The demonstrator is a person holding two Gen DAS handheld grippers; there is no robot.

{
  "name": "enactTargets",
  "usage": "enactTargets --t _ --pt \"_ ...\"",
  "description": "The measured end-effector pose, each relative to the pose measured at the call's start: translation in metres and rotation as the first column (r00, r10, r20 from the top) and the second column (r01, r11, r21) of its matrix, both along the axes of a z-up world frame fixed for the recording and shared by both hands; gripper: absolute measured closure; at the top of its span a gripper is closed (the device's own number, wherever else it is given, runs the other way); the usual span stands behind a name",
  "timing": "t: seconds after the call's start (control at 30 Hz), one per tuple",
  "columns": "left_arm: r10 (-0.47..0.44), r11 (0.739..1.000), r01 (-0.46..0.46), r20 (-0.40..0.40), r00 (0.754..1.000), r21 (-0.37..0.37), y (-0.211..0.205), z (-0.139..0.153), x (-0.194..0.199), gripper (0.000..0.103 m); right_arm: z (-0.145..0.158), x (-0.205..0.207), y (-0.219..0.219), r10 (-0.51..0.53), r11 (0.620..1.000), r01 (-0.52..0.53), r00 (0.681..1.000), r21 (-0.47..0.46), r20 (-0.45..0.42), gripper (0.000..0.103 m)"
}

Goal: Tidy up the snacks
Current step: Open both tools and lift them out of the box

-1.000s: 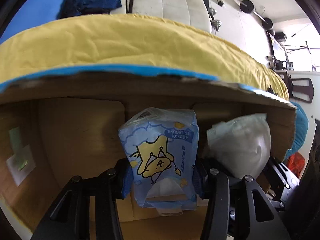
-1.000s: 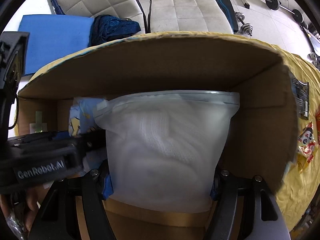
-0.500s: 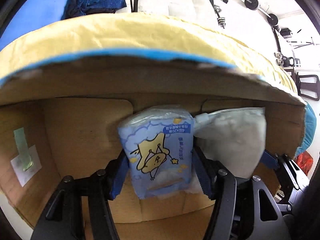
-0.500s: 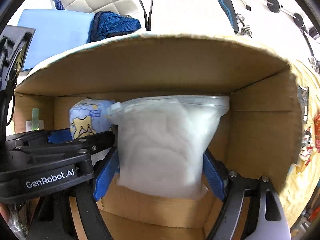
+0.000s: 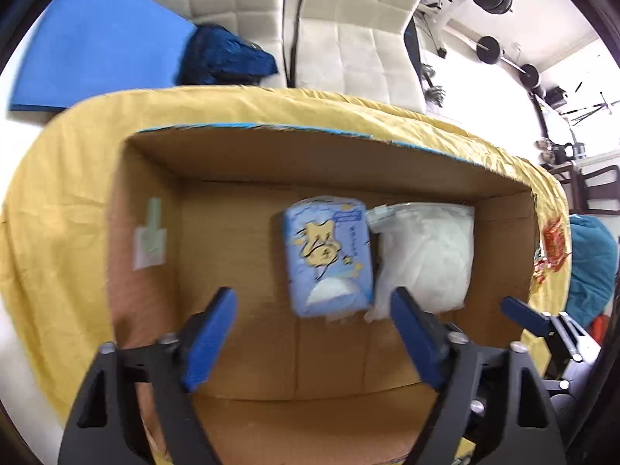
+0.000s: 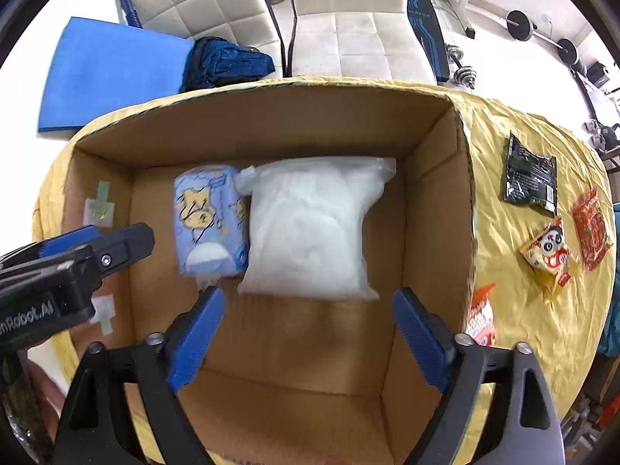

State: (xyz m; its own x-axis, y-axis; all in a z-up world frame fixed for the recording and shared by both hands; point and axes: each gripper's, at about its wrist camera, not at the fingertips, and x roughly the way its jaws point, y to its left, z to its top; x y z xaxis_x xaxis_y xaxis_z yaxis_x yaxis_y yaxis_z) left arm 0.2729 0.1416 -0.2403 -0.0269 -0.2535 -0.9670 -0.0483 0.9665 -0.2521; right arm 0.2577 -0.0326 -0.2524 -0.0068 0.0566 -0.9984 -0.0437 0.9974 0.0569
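Tongs status: left tongs jaws opening, nothing between the pads; right tongs same, jaws opening and wide apart, pads clear of everything. Both hang above the cardboard box, pointing down into it.

Box contents, lying flat on the floor of the box toward its far wall:
- blue cartoon packet, long axis near-to-far, left of the two
- white zip bag, touching the blue packet's right edge, bigger

Neither is held. Left half of the box floor is bare apart from tape patches on the left wall.

Loose snacks sit on the yellow-covered surface, right of the box, outside its right wall:
- black packet, farthest
- red packet, far right
- yellow cartoon-face packet, tilted, just left of the red one
- orange-and-white packet, right against the box wall, partly hidden by it

Key relation for the next pick, as I read it: everything loose lies to the right of the right tongs, none to the left. Right hand is clearly nearer; left would have to cross the box. The orange-and-white packet is the closest target, but its position hard against the wall leaves little room for a pad on that side. Yellow packet is more exposed; its long axis runs diagonally, so the jaws would need a turn to close across the short side.
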Motion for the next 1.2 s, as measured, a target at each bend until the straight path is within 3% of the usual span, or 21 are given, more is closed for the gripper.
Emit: enactTargets --t 0.1,0.3,0.47,0.63,1.2 --pt "-0.003 0.999 0.002 0.041 0.999 0.043 0.004 0.014 -0.016 0.013 0.010 -0.015 0.000 0.010 1.000 -0.010 1.000 0.016 0.010 0.000" --pt "0.000 1.000 -0.001 0.045 0.999 0.029 0.017 0.010 -0.042 0.009 0.019 -0.038 -0.002 0.005 1.000 -0.005 1.000 0.011 0.031 0.000" --pt "0.008 0.995 -0.020 0.131 0.991 0.095 0.005 0.016 -0.056 0.009 0.040 -0.059 -0.001 0.014 0.999 -0.010 0.996 -0.049 0.092 0.000" --pt "-0.026 0.986 -0.014 0.233 0.972 0.166 0.001 0.047 -0.080 0.009 0.069 -0.081 -0.004 0.016 0.998 -0.007 0.989 -0.060 0.148 0.000" --pt "0.019 0.995 -0.054 0.364 0.931 0.088 -0.006 0.127 -0.138 0.009 0.152 -0.137 -0.026 0.007 1.000 -0.010 0.965 0.011 0.262 0.000"
